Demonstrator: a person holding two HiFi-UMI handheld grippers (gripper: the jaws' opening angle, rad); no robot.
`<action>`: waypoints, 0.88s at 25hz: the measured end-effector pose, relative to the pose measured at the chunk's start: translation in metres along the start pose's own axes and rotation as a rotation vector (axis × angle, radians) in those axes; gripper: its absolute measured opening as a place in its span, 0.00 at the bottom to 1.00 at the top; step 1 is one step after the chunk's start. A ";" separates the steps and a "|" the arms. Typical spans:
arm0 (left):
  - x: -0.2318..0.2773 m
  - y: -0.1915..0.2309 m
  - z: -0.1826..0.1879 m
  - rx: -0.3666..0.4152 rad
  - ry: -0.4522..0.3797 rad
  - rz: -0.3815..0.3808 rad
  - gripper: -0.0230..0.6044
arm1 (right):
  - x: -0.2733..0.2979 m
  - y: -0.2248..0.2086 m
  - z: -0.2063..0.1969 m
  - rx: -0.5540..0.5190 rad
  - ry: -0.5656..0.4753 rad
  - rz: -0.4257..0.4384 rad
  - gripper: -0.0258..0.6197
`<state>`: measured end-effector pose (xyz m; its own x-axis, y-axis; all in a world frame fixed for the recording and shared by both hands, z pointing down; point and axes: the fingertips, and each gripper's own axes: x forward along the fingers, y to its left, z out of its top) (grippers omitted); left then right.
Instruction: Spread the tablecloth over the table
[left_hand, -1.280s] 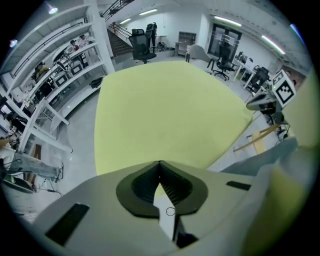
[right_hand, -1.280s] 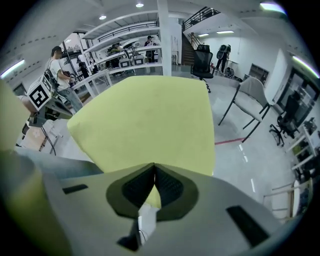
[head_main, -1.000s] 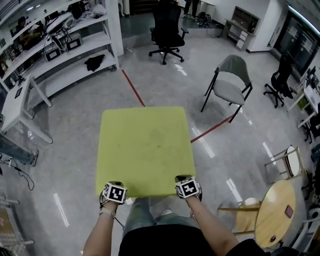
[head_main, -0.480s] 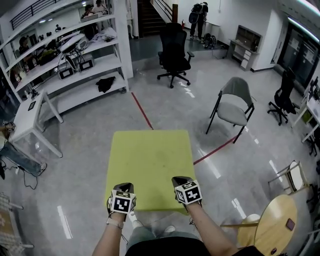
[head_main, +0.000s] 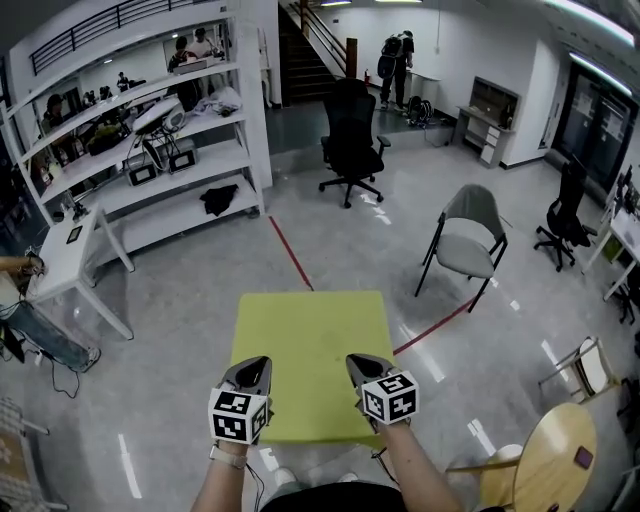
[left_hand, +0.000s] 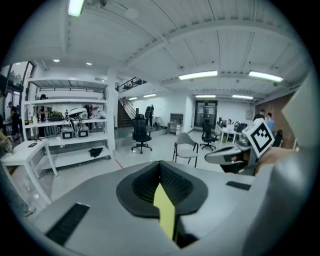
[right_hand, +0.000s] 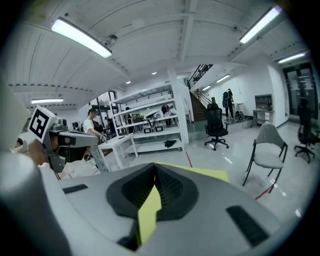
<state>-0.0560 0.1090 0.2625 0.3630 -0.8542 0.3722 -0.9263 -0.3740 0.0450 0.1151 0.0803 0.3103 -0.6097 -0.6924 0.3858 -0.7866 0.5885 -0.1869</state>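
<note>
The yellow-green tablecloth (head_main: 312, 350) lies spread out in front of me and hides the table beneath it. My left gripper (head_main: 250, 372) is shut on the cloth's near edge toward the left. A strip of cloth (left_hand: 165, 212) is pinched between its jaws in the left gripper view (left_hand: 160, 170). My right gripper (head_main: 362, 368) is shut on the near edge toward the right. There too a strip of cloth (right_hand: 148, 212) sits between the jaws (right_hand: 154, 172), with more cloth (right_hand: 202, 173) showing beyond them. Both grippers hold the edge raised and point slightly downward.
A grey chair (head_main: 468, 238) stands to the right beyond the cloth and a black office chair (head_main: 352, 140) farther back. White shelving (head_main: 150, 150) and a white table (head_main: 68, 255) line the left. A round wooden table (head_main: 548, 458) is at the lower right. Red tape (head_main: 291, 252) crosses the floor.
Both grippers have risen toward the camera with the cloth's near edge still in them. The head view has tipped up, so more of the room's far end shows.
</note>
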 end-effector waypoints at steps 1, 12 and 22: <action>-0.006 -0.002 0.012 -0.010 -0.039 -0.020 0.05 | -0.005 0.004 0.010 -0.007 -0.030 0.006 0.06; -0.078 -0.023 0.084 0.023 -0.319 -0.151 0.05 | -0.078 0.053 0.113 -0.064 -0.393 0.111 0.06; -0.112 -0.014 0.106 0.019 -0.414 -0.175 0.05 | -0.110 0.080 0.150 -0.136 -0.503 0.129 0.06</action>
<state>-0.0729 0.1723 0.1219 0.5274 -0.8486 -0.0417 -0.8467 -0.5290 0.0563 0.1053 0.1411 0.1176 -0.6983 -0.7057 -0.1195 -0.7027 0.7077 -0.0731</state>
